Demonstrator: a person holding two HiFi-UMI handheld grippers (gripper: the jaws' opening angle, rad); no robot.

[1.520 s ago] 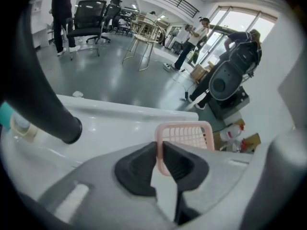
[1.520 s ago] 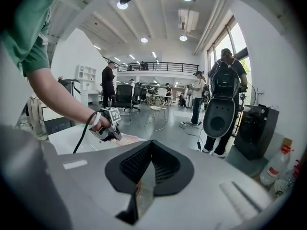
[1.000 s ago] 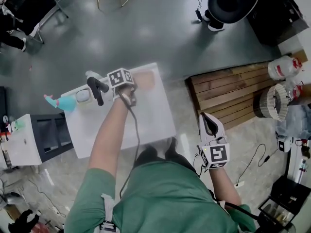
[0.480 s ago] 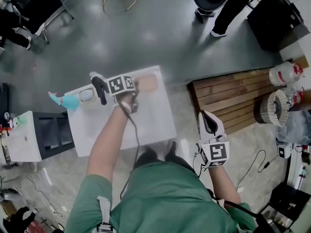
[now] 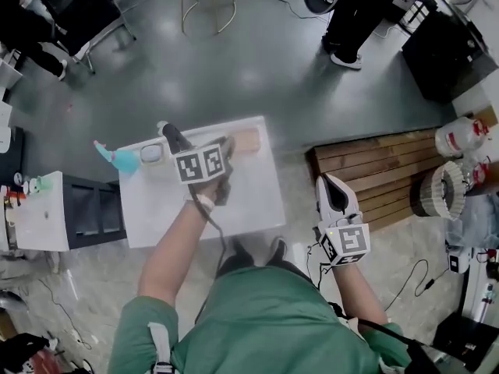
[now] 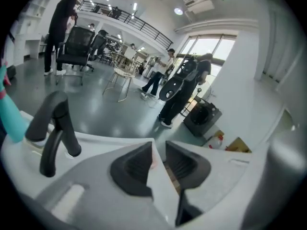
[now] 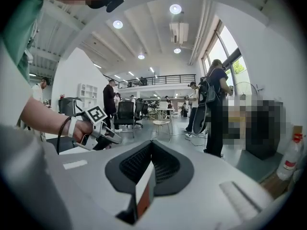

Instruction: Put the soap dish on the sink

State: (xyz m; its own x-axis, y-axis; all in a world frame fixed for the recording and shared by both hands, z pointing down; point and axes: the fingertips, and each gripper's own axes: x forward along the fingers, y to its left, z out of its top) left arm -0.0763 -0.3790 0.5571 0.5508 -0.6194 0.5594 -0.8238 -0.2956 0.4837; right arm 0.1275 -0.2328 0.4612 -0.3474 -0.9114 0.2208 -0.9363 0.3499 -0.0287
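The left gripper [image 5: 227,148] is held out over the white sink [image 5: 249,197], its jaws a narrow gap apart and clamped on nothing; in the left gripper view a thin pinkish sliver shows through that gap [image 6: 159,150], and whether either jaw touches it cannot be told. Just beyond the fingertips, the peach-coloured soap dish [image 5: 246,140] lies flat on the sink top near its far right corner. On the gripper's other side, a black faucet [image 5: 175,138] stands at the far edge of the sink, well clear of the dish; a teal object [image 5: 118,160] sticks out past the sink's far left corner.

The right gripper [image 5: 337,195] hangs low at the person's right side, off the sink and over the floor; its jaws are pressed together with nothing between them [image 7: 151,150], and its view looks across at the left gripper and the hand that carries it.

A wooden pallet [image 5: 374,158] lies on the floor right of the sink; a white jug [image 5: 458,135] stands at its far end; a low white cabinet [image 5: 43,220] sits to the sink's left; a person in dark clothes [image 5: 352,14] stands farther off on the grey floor.
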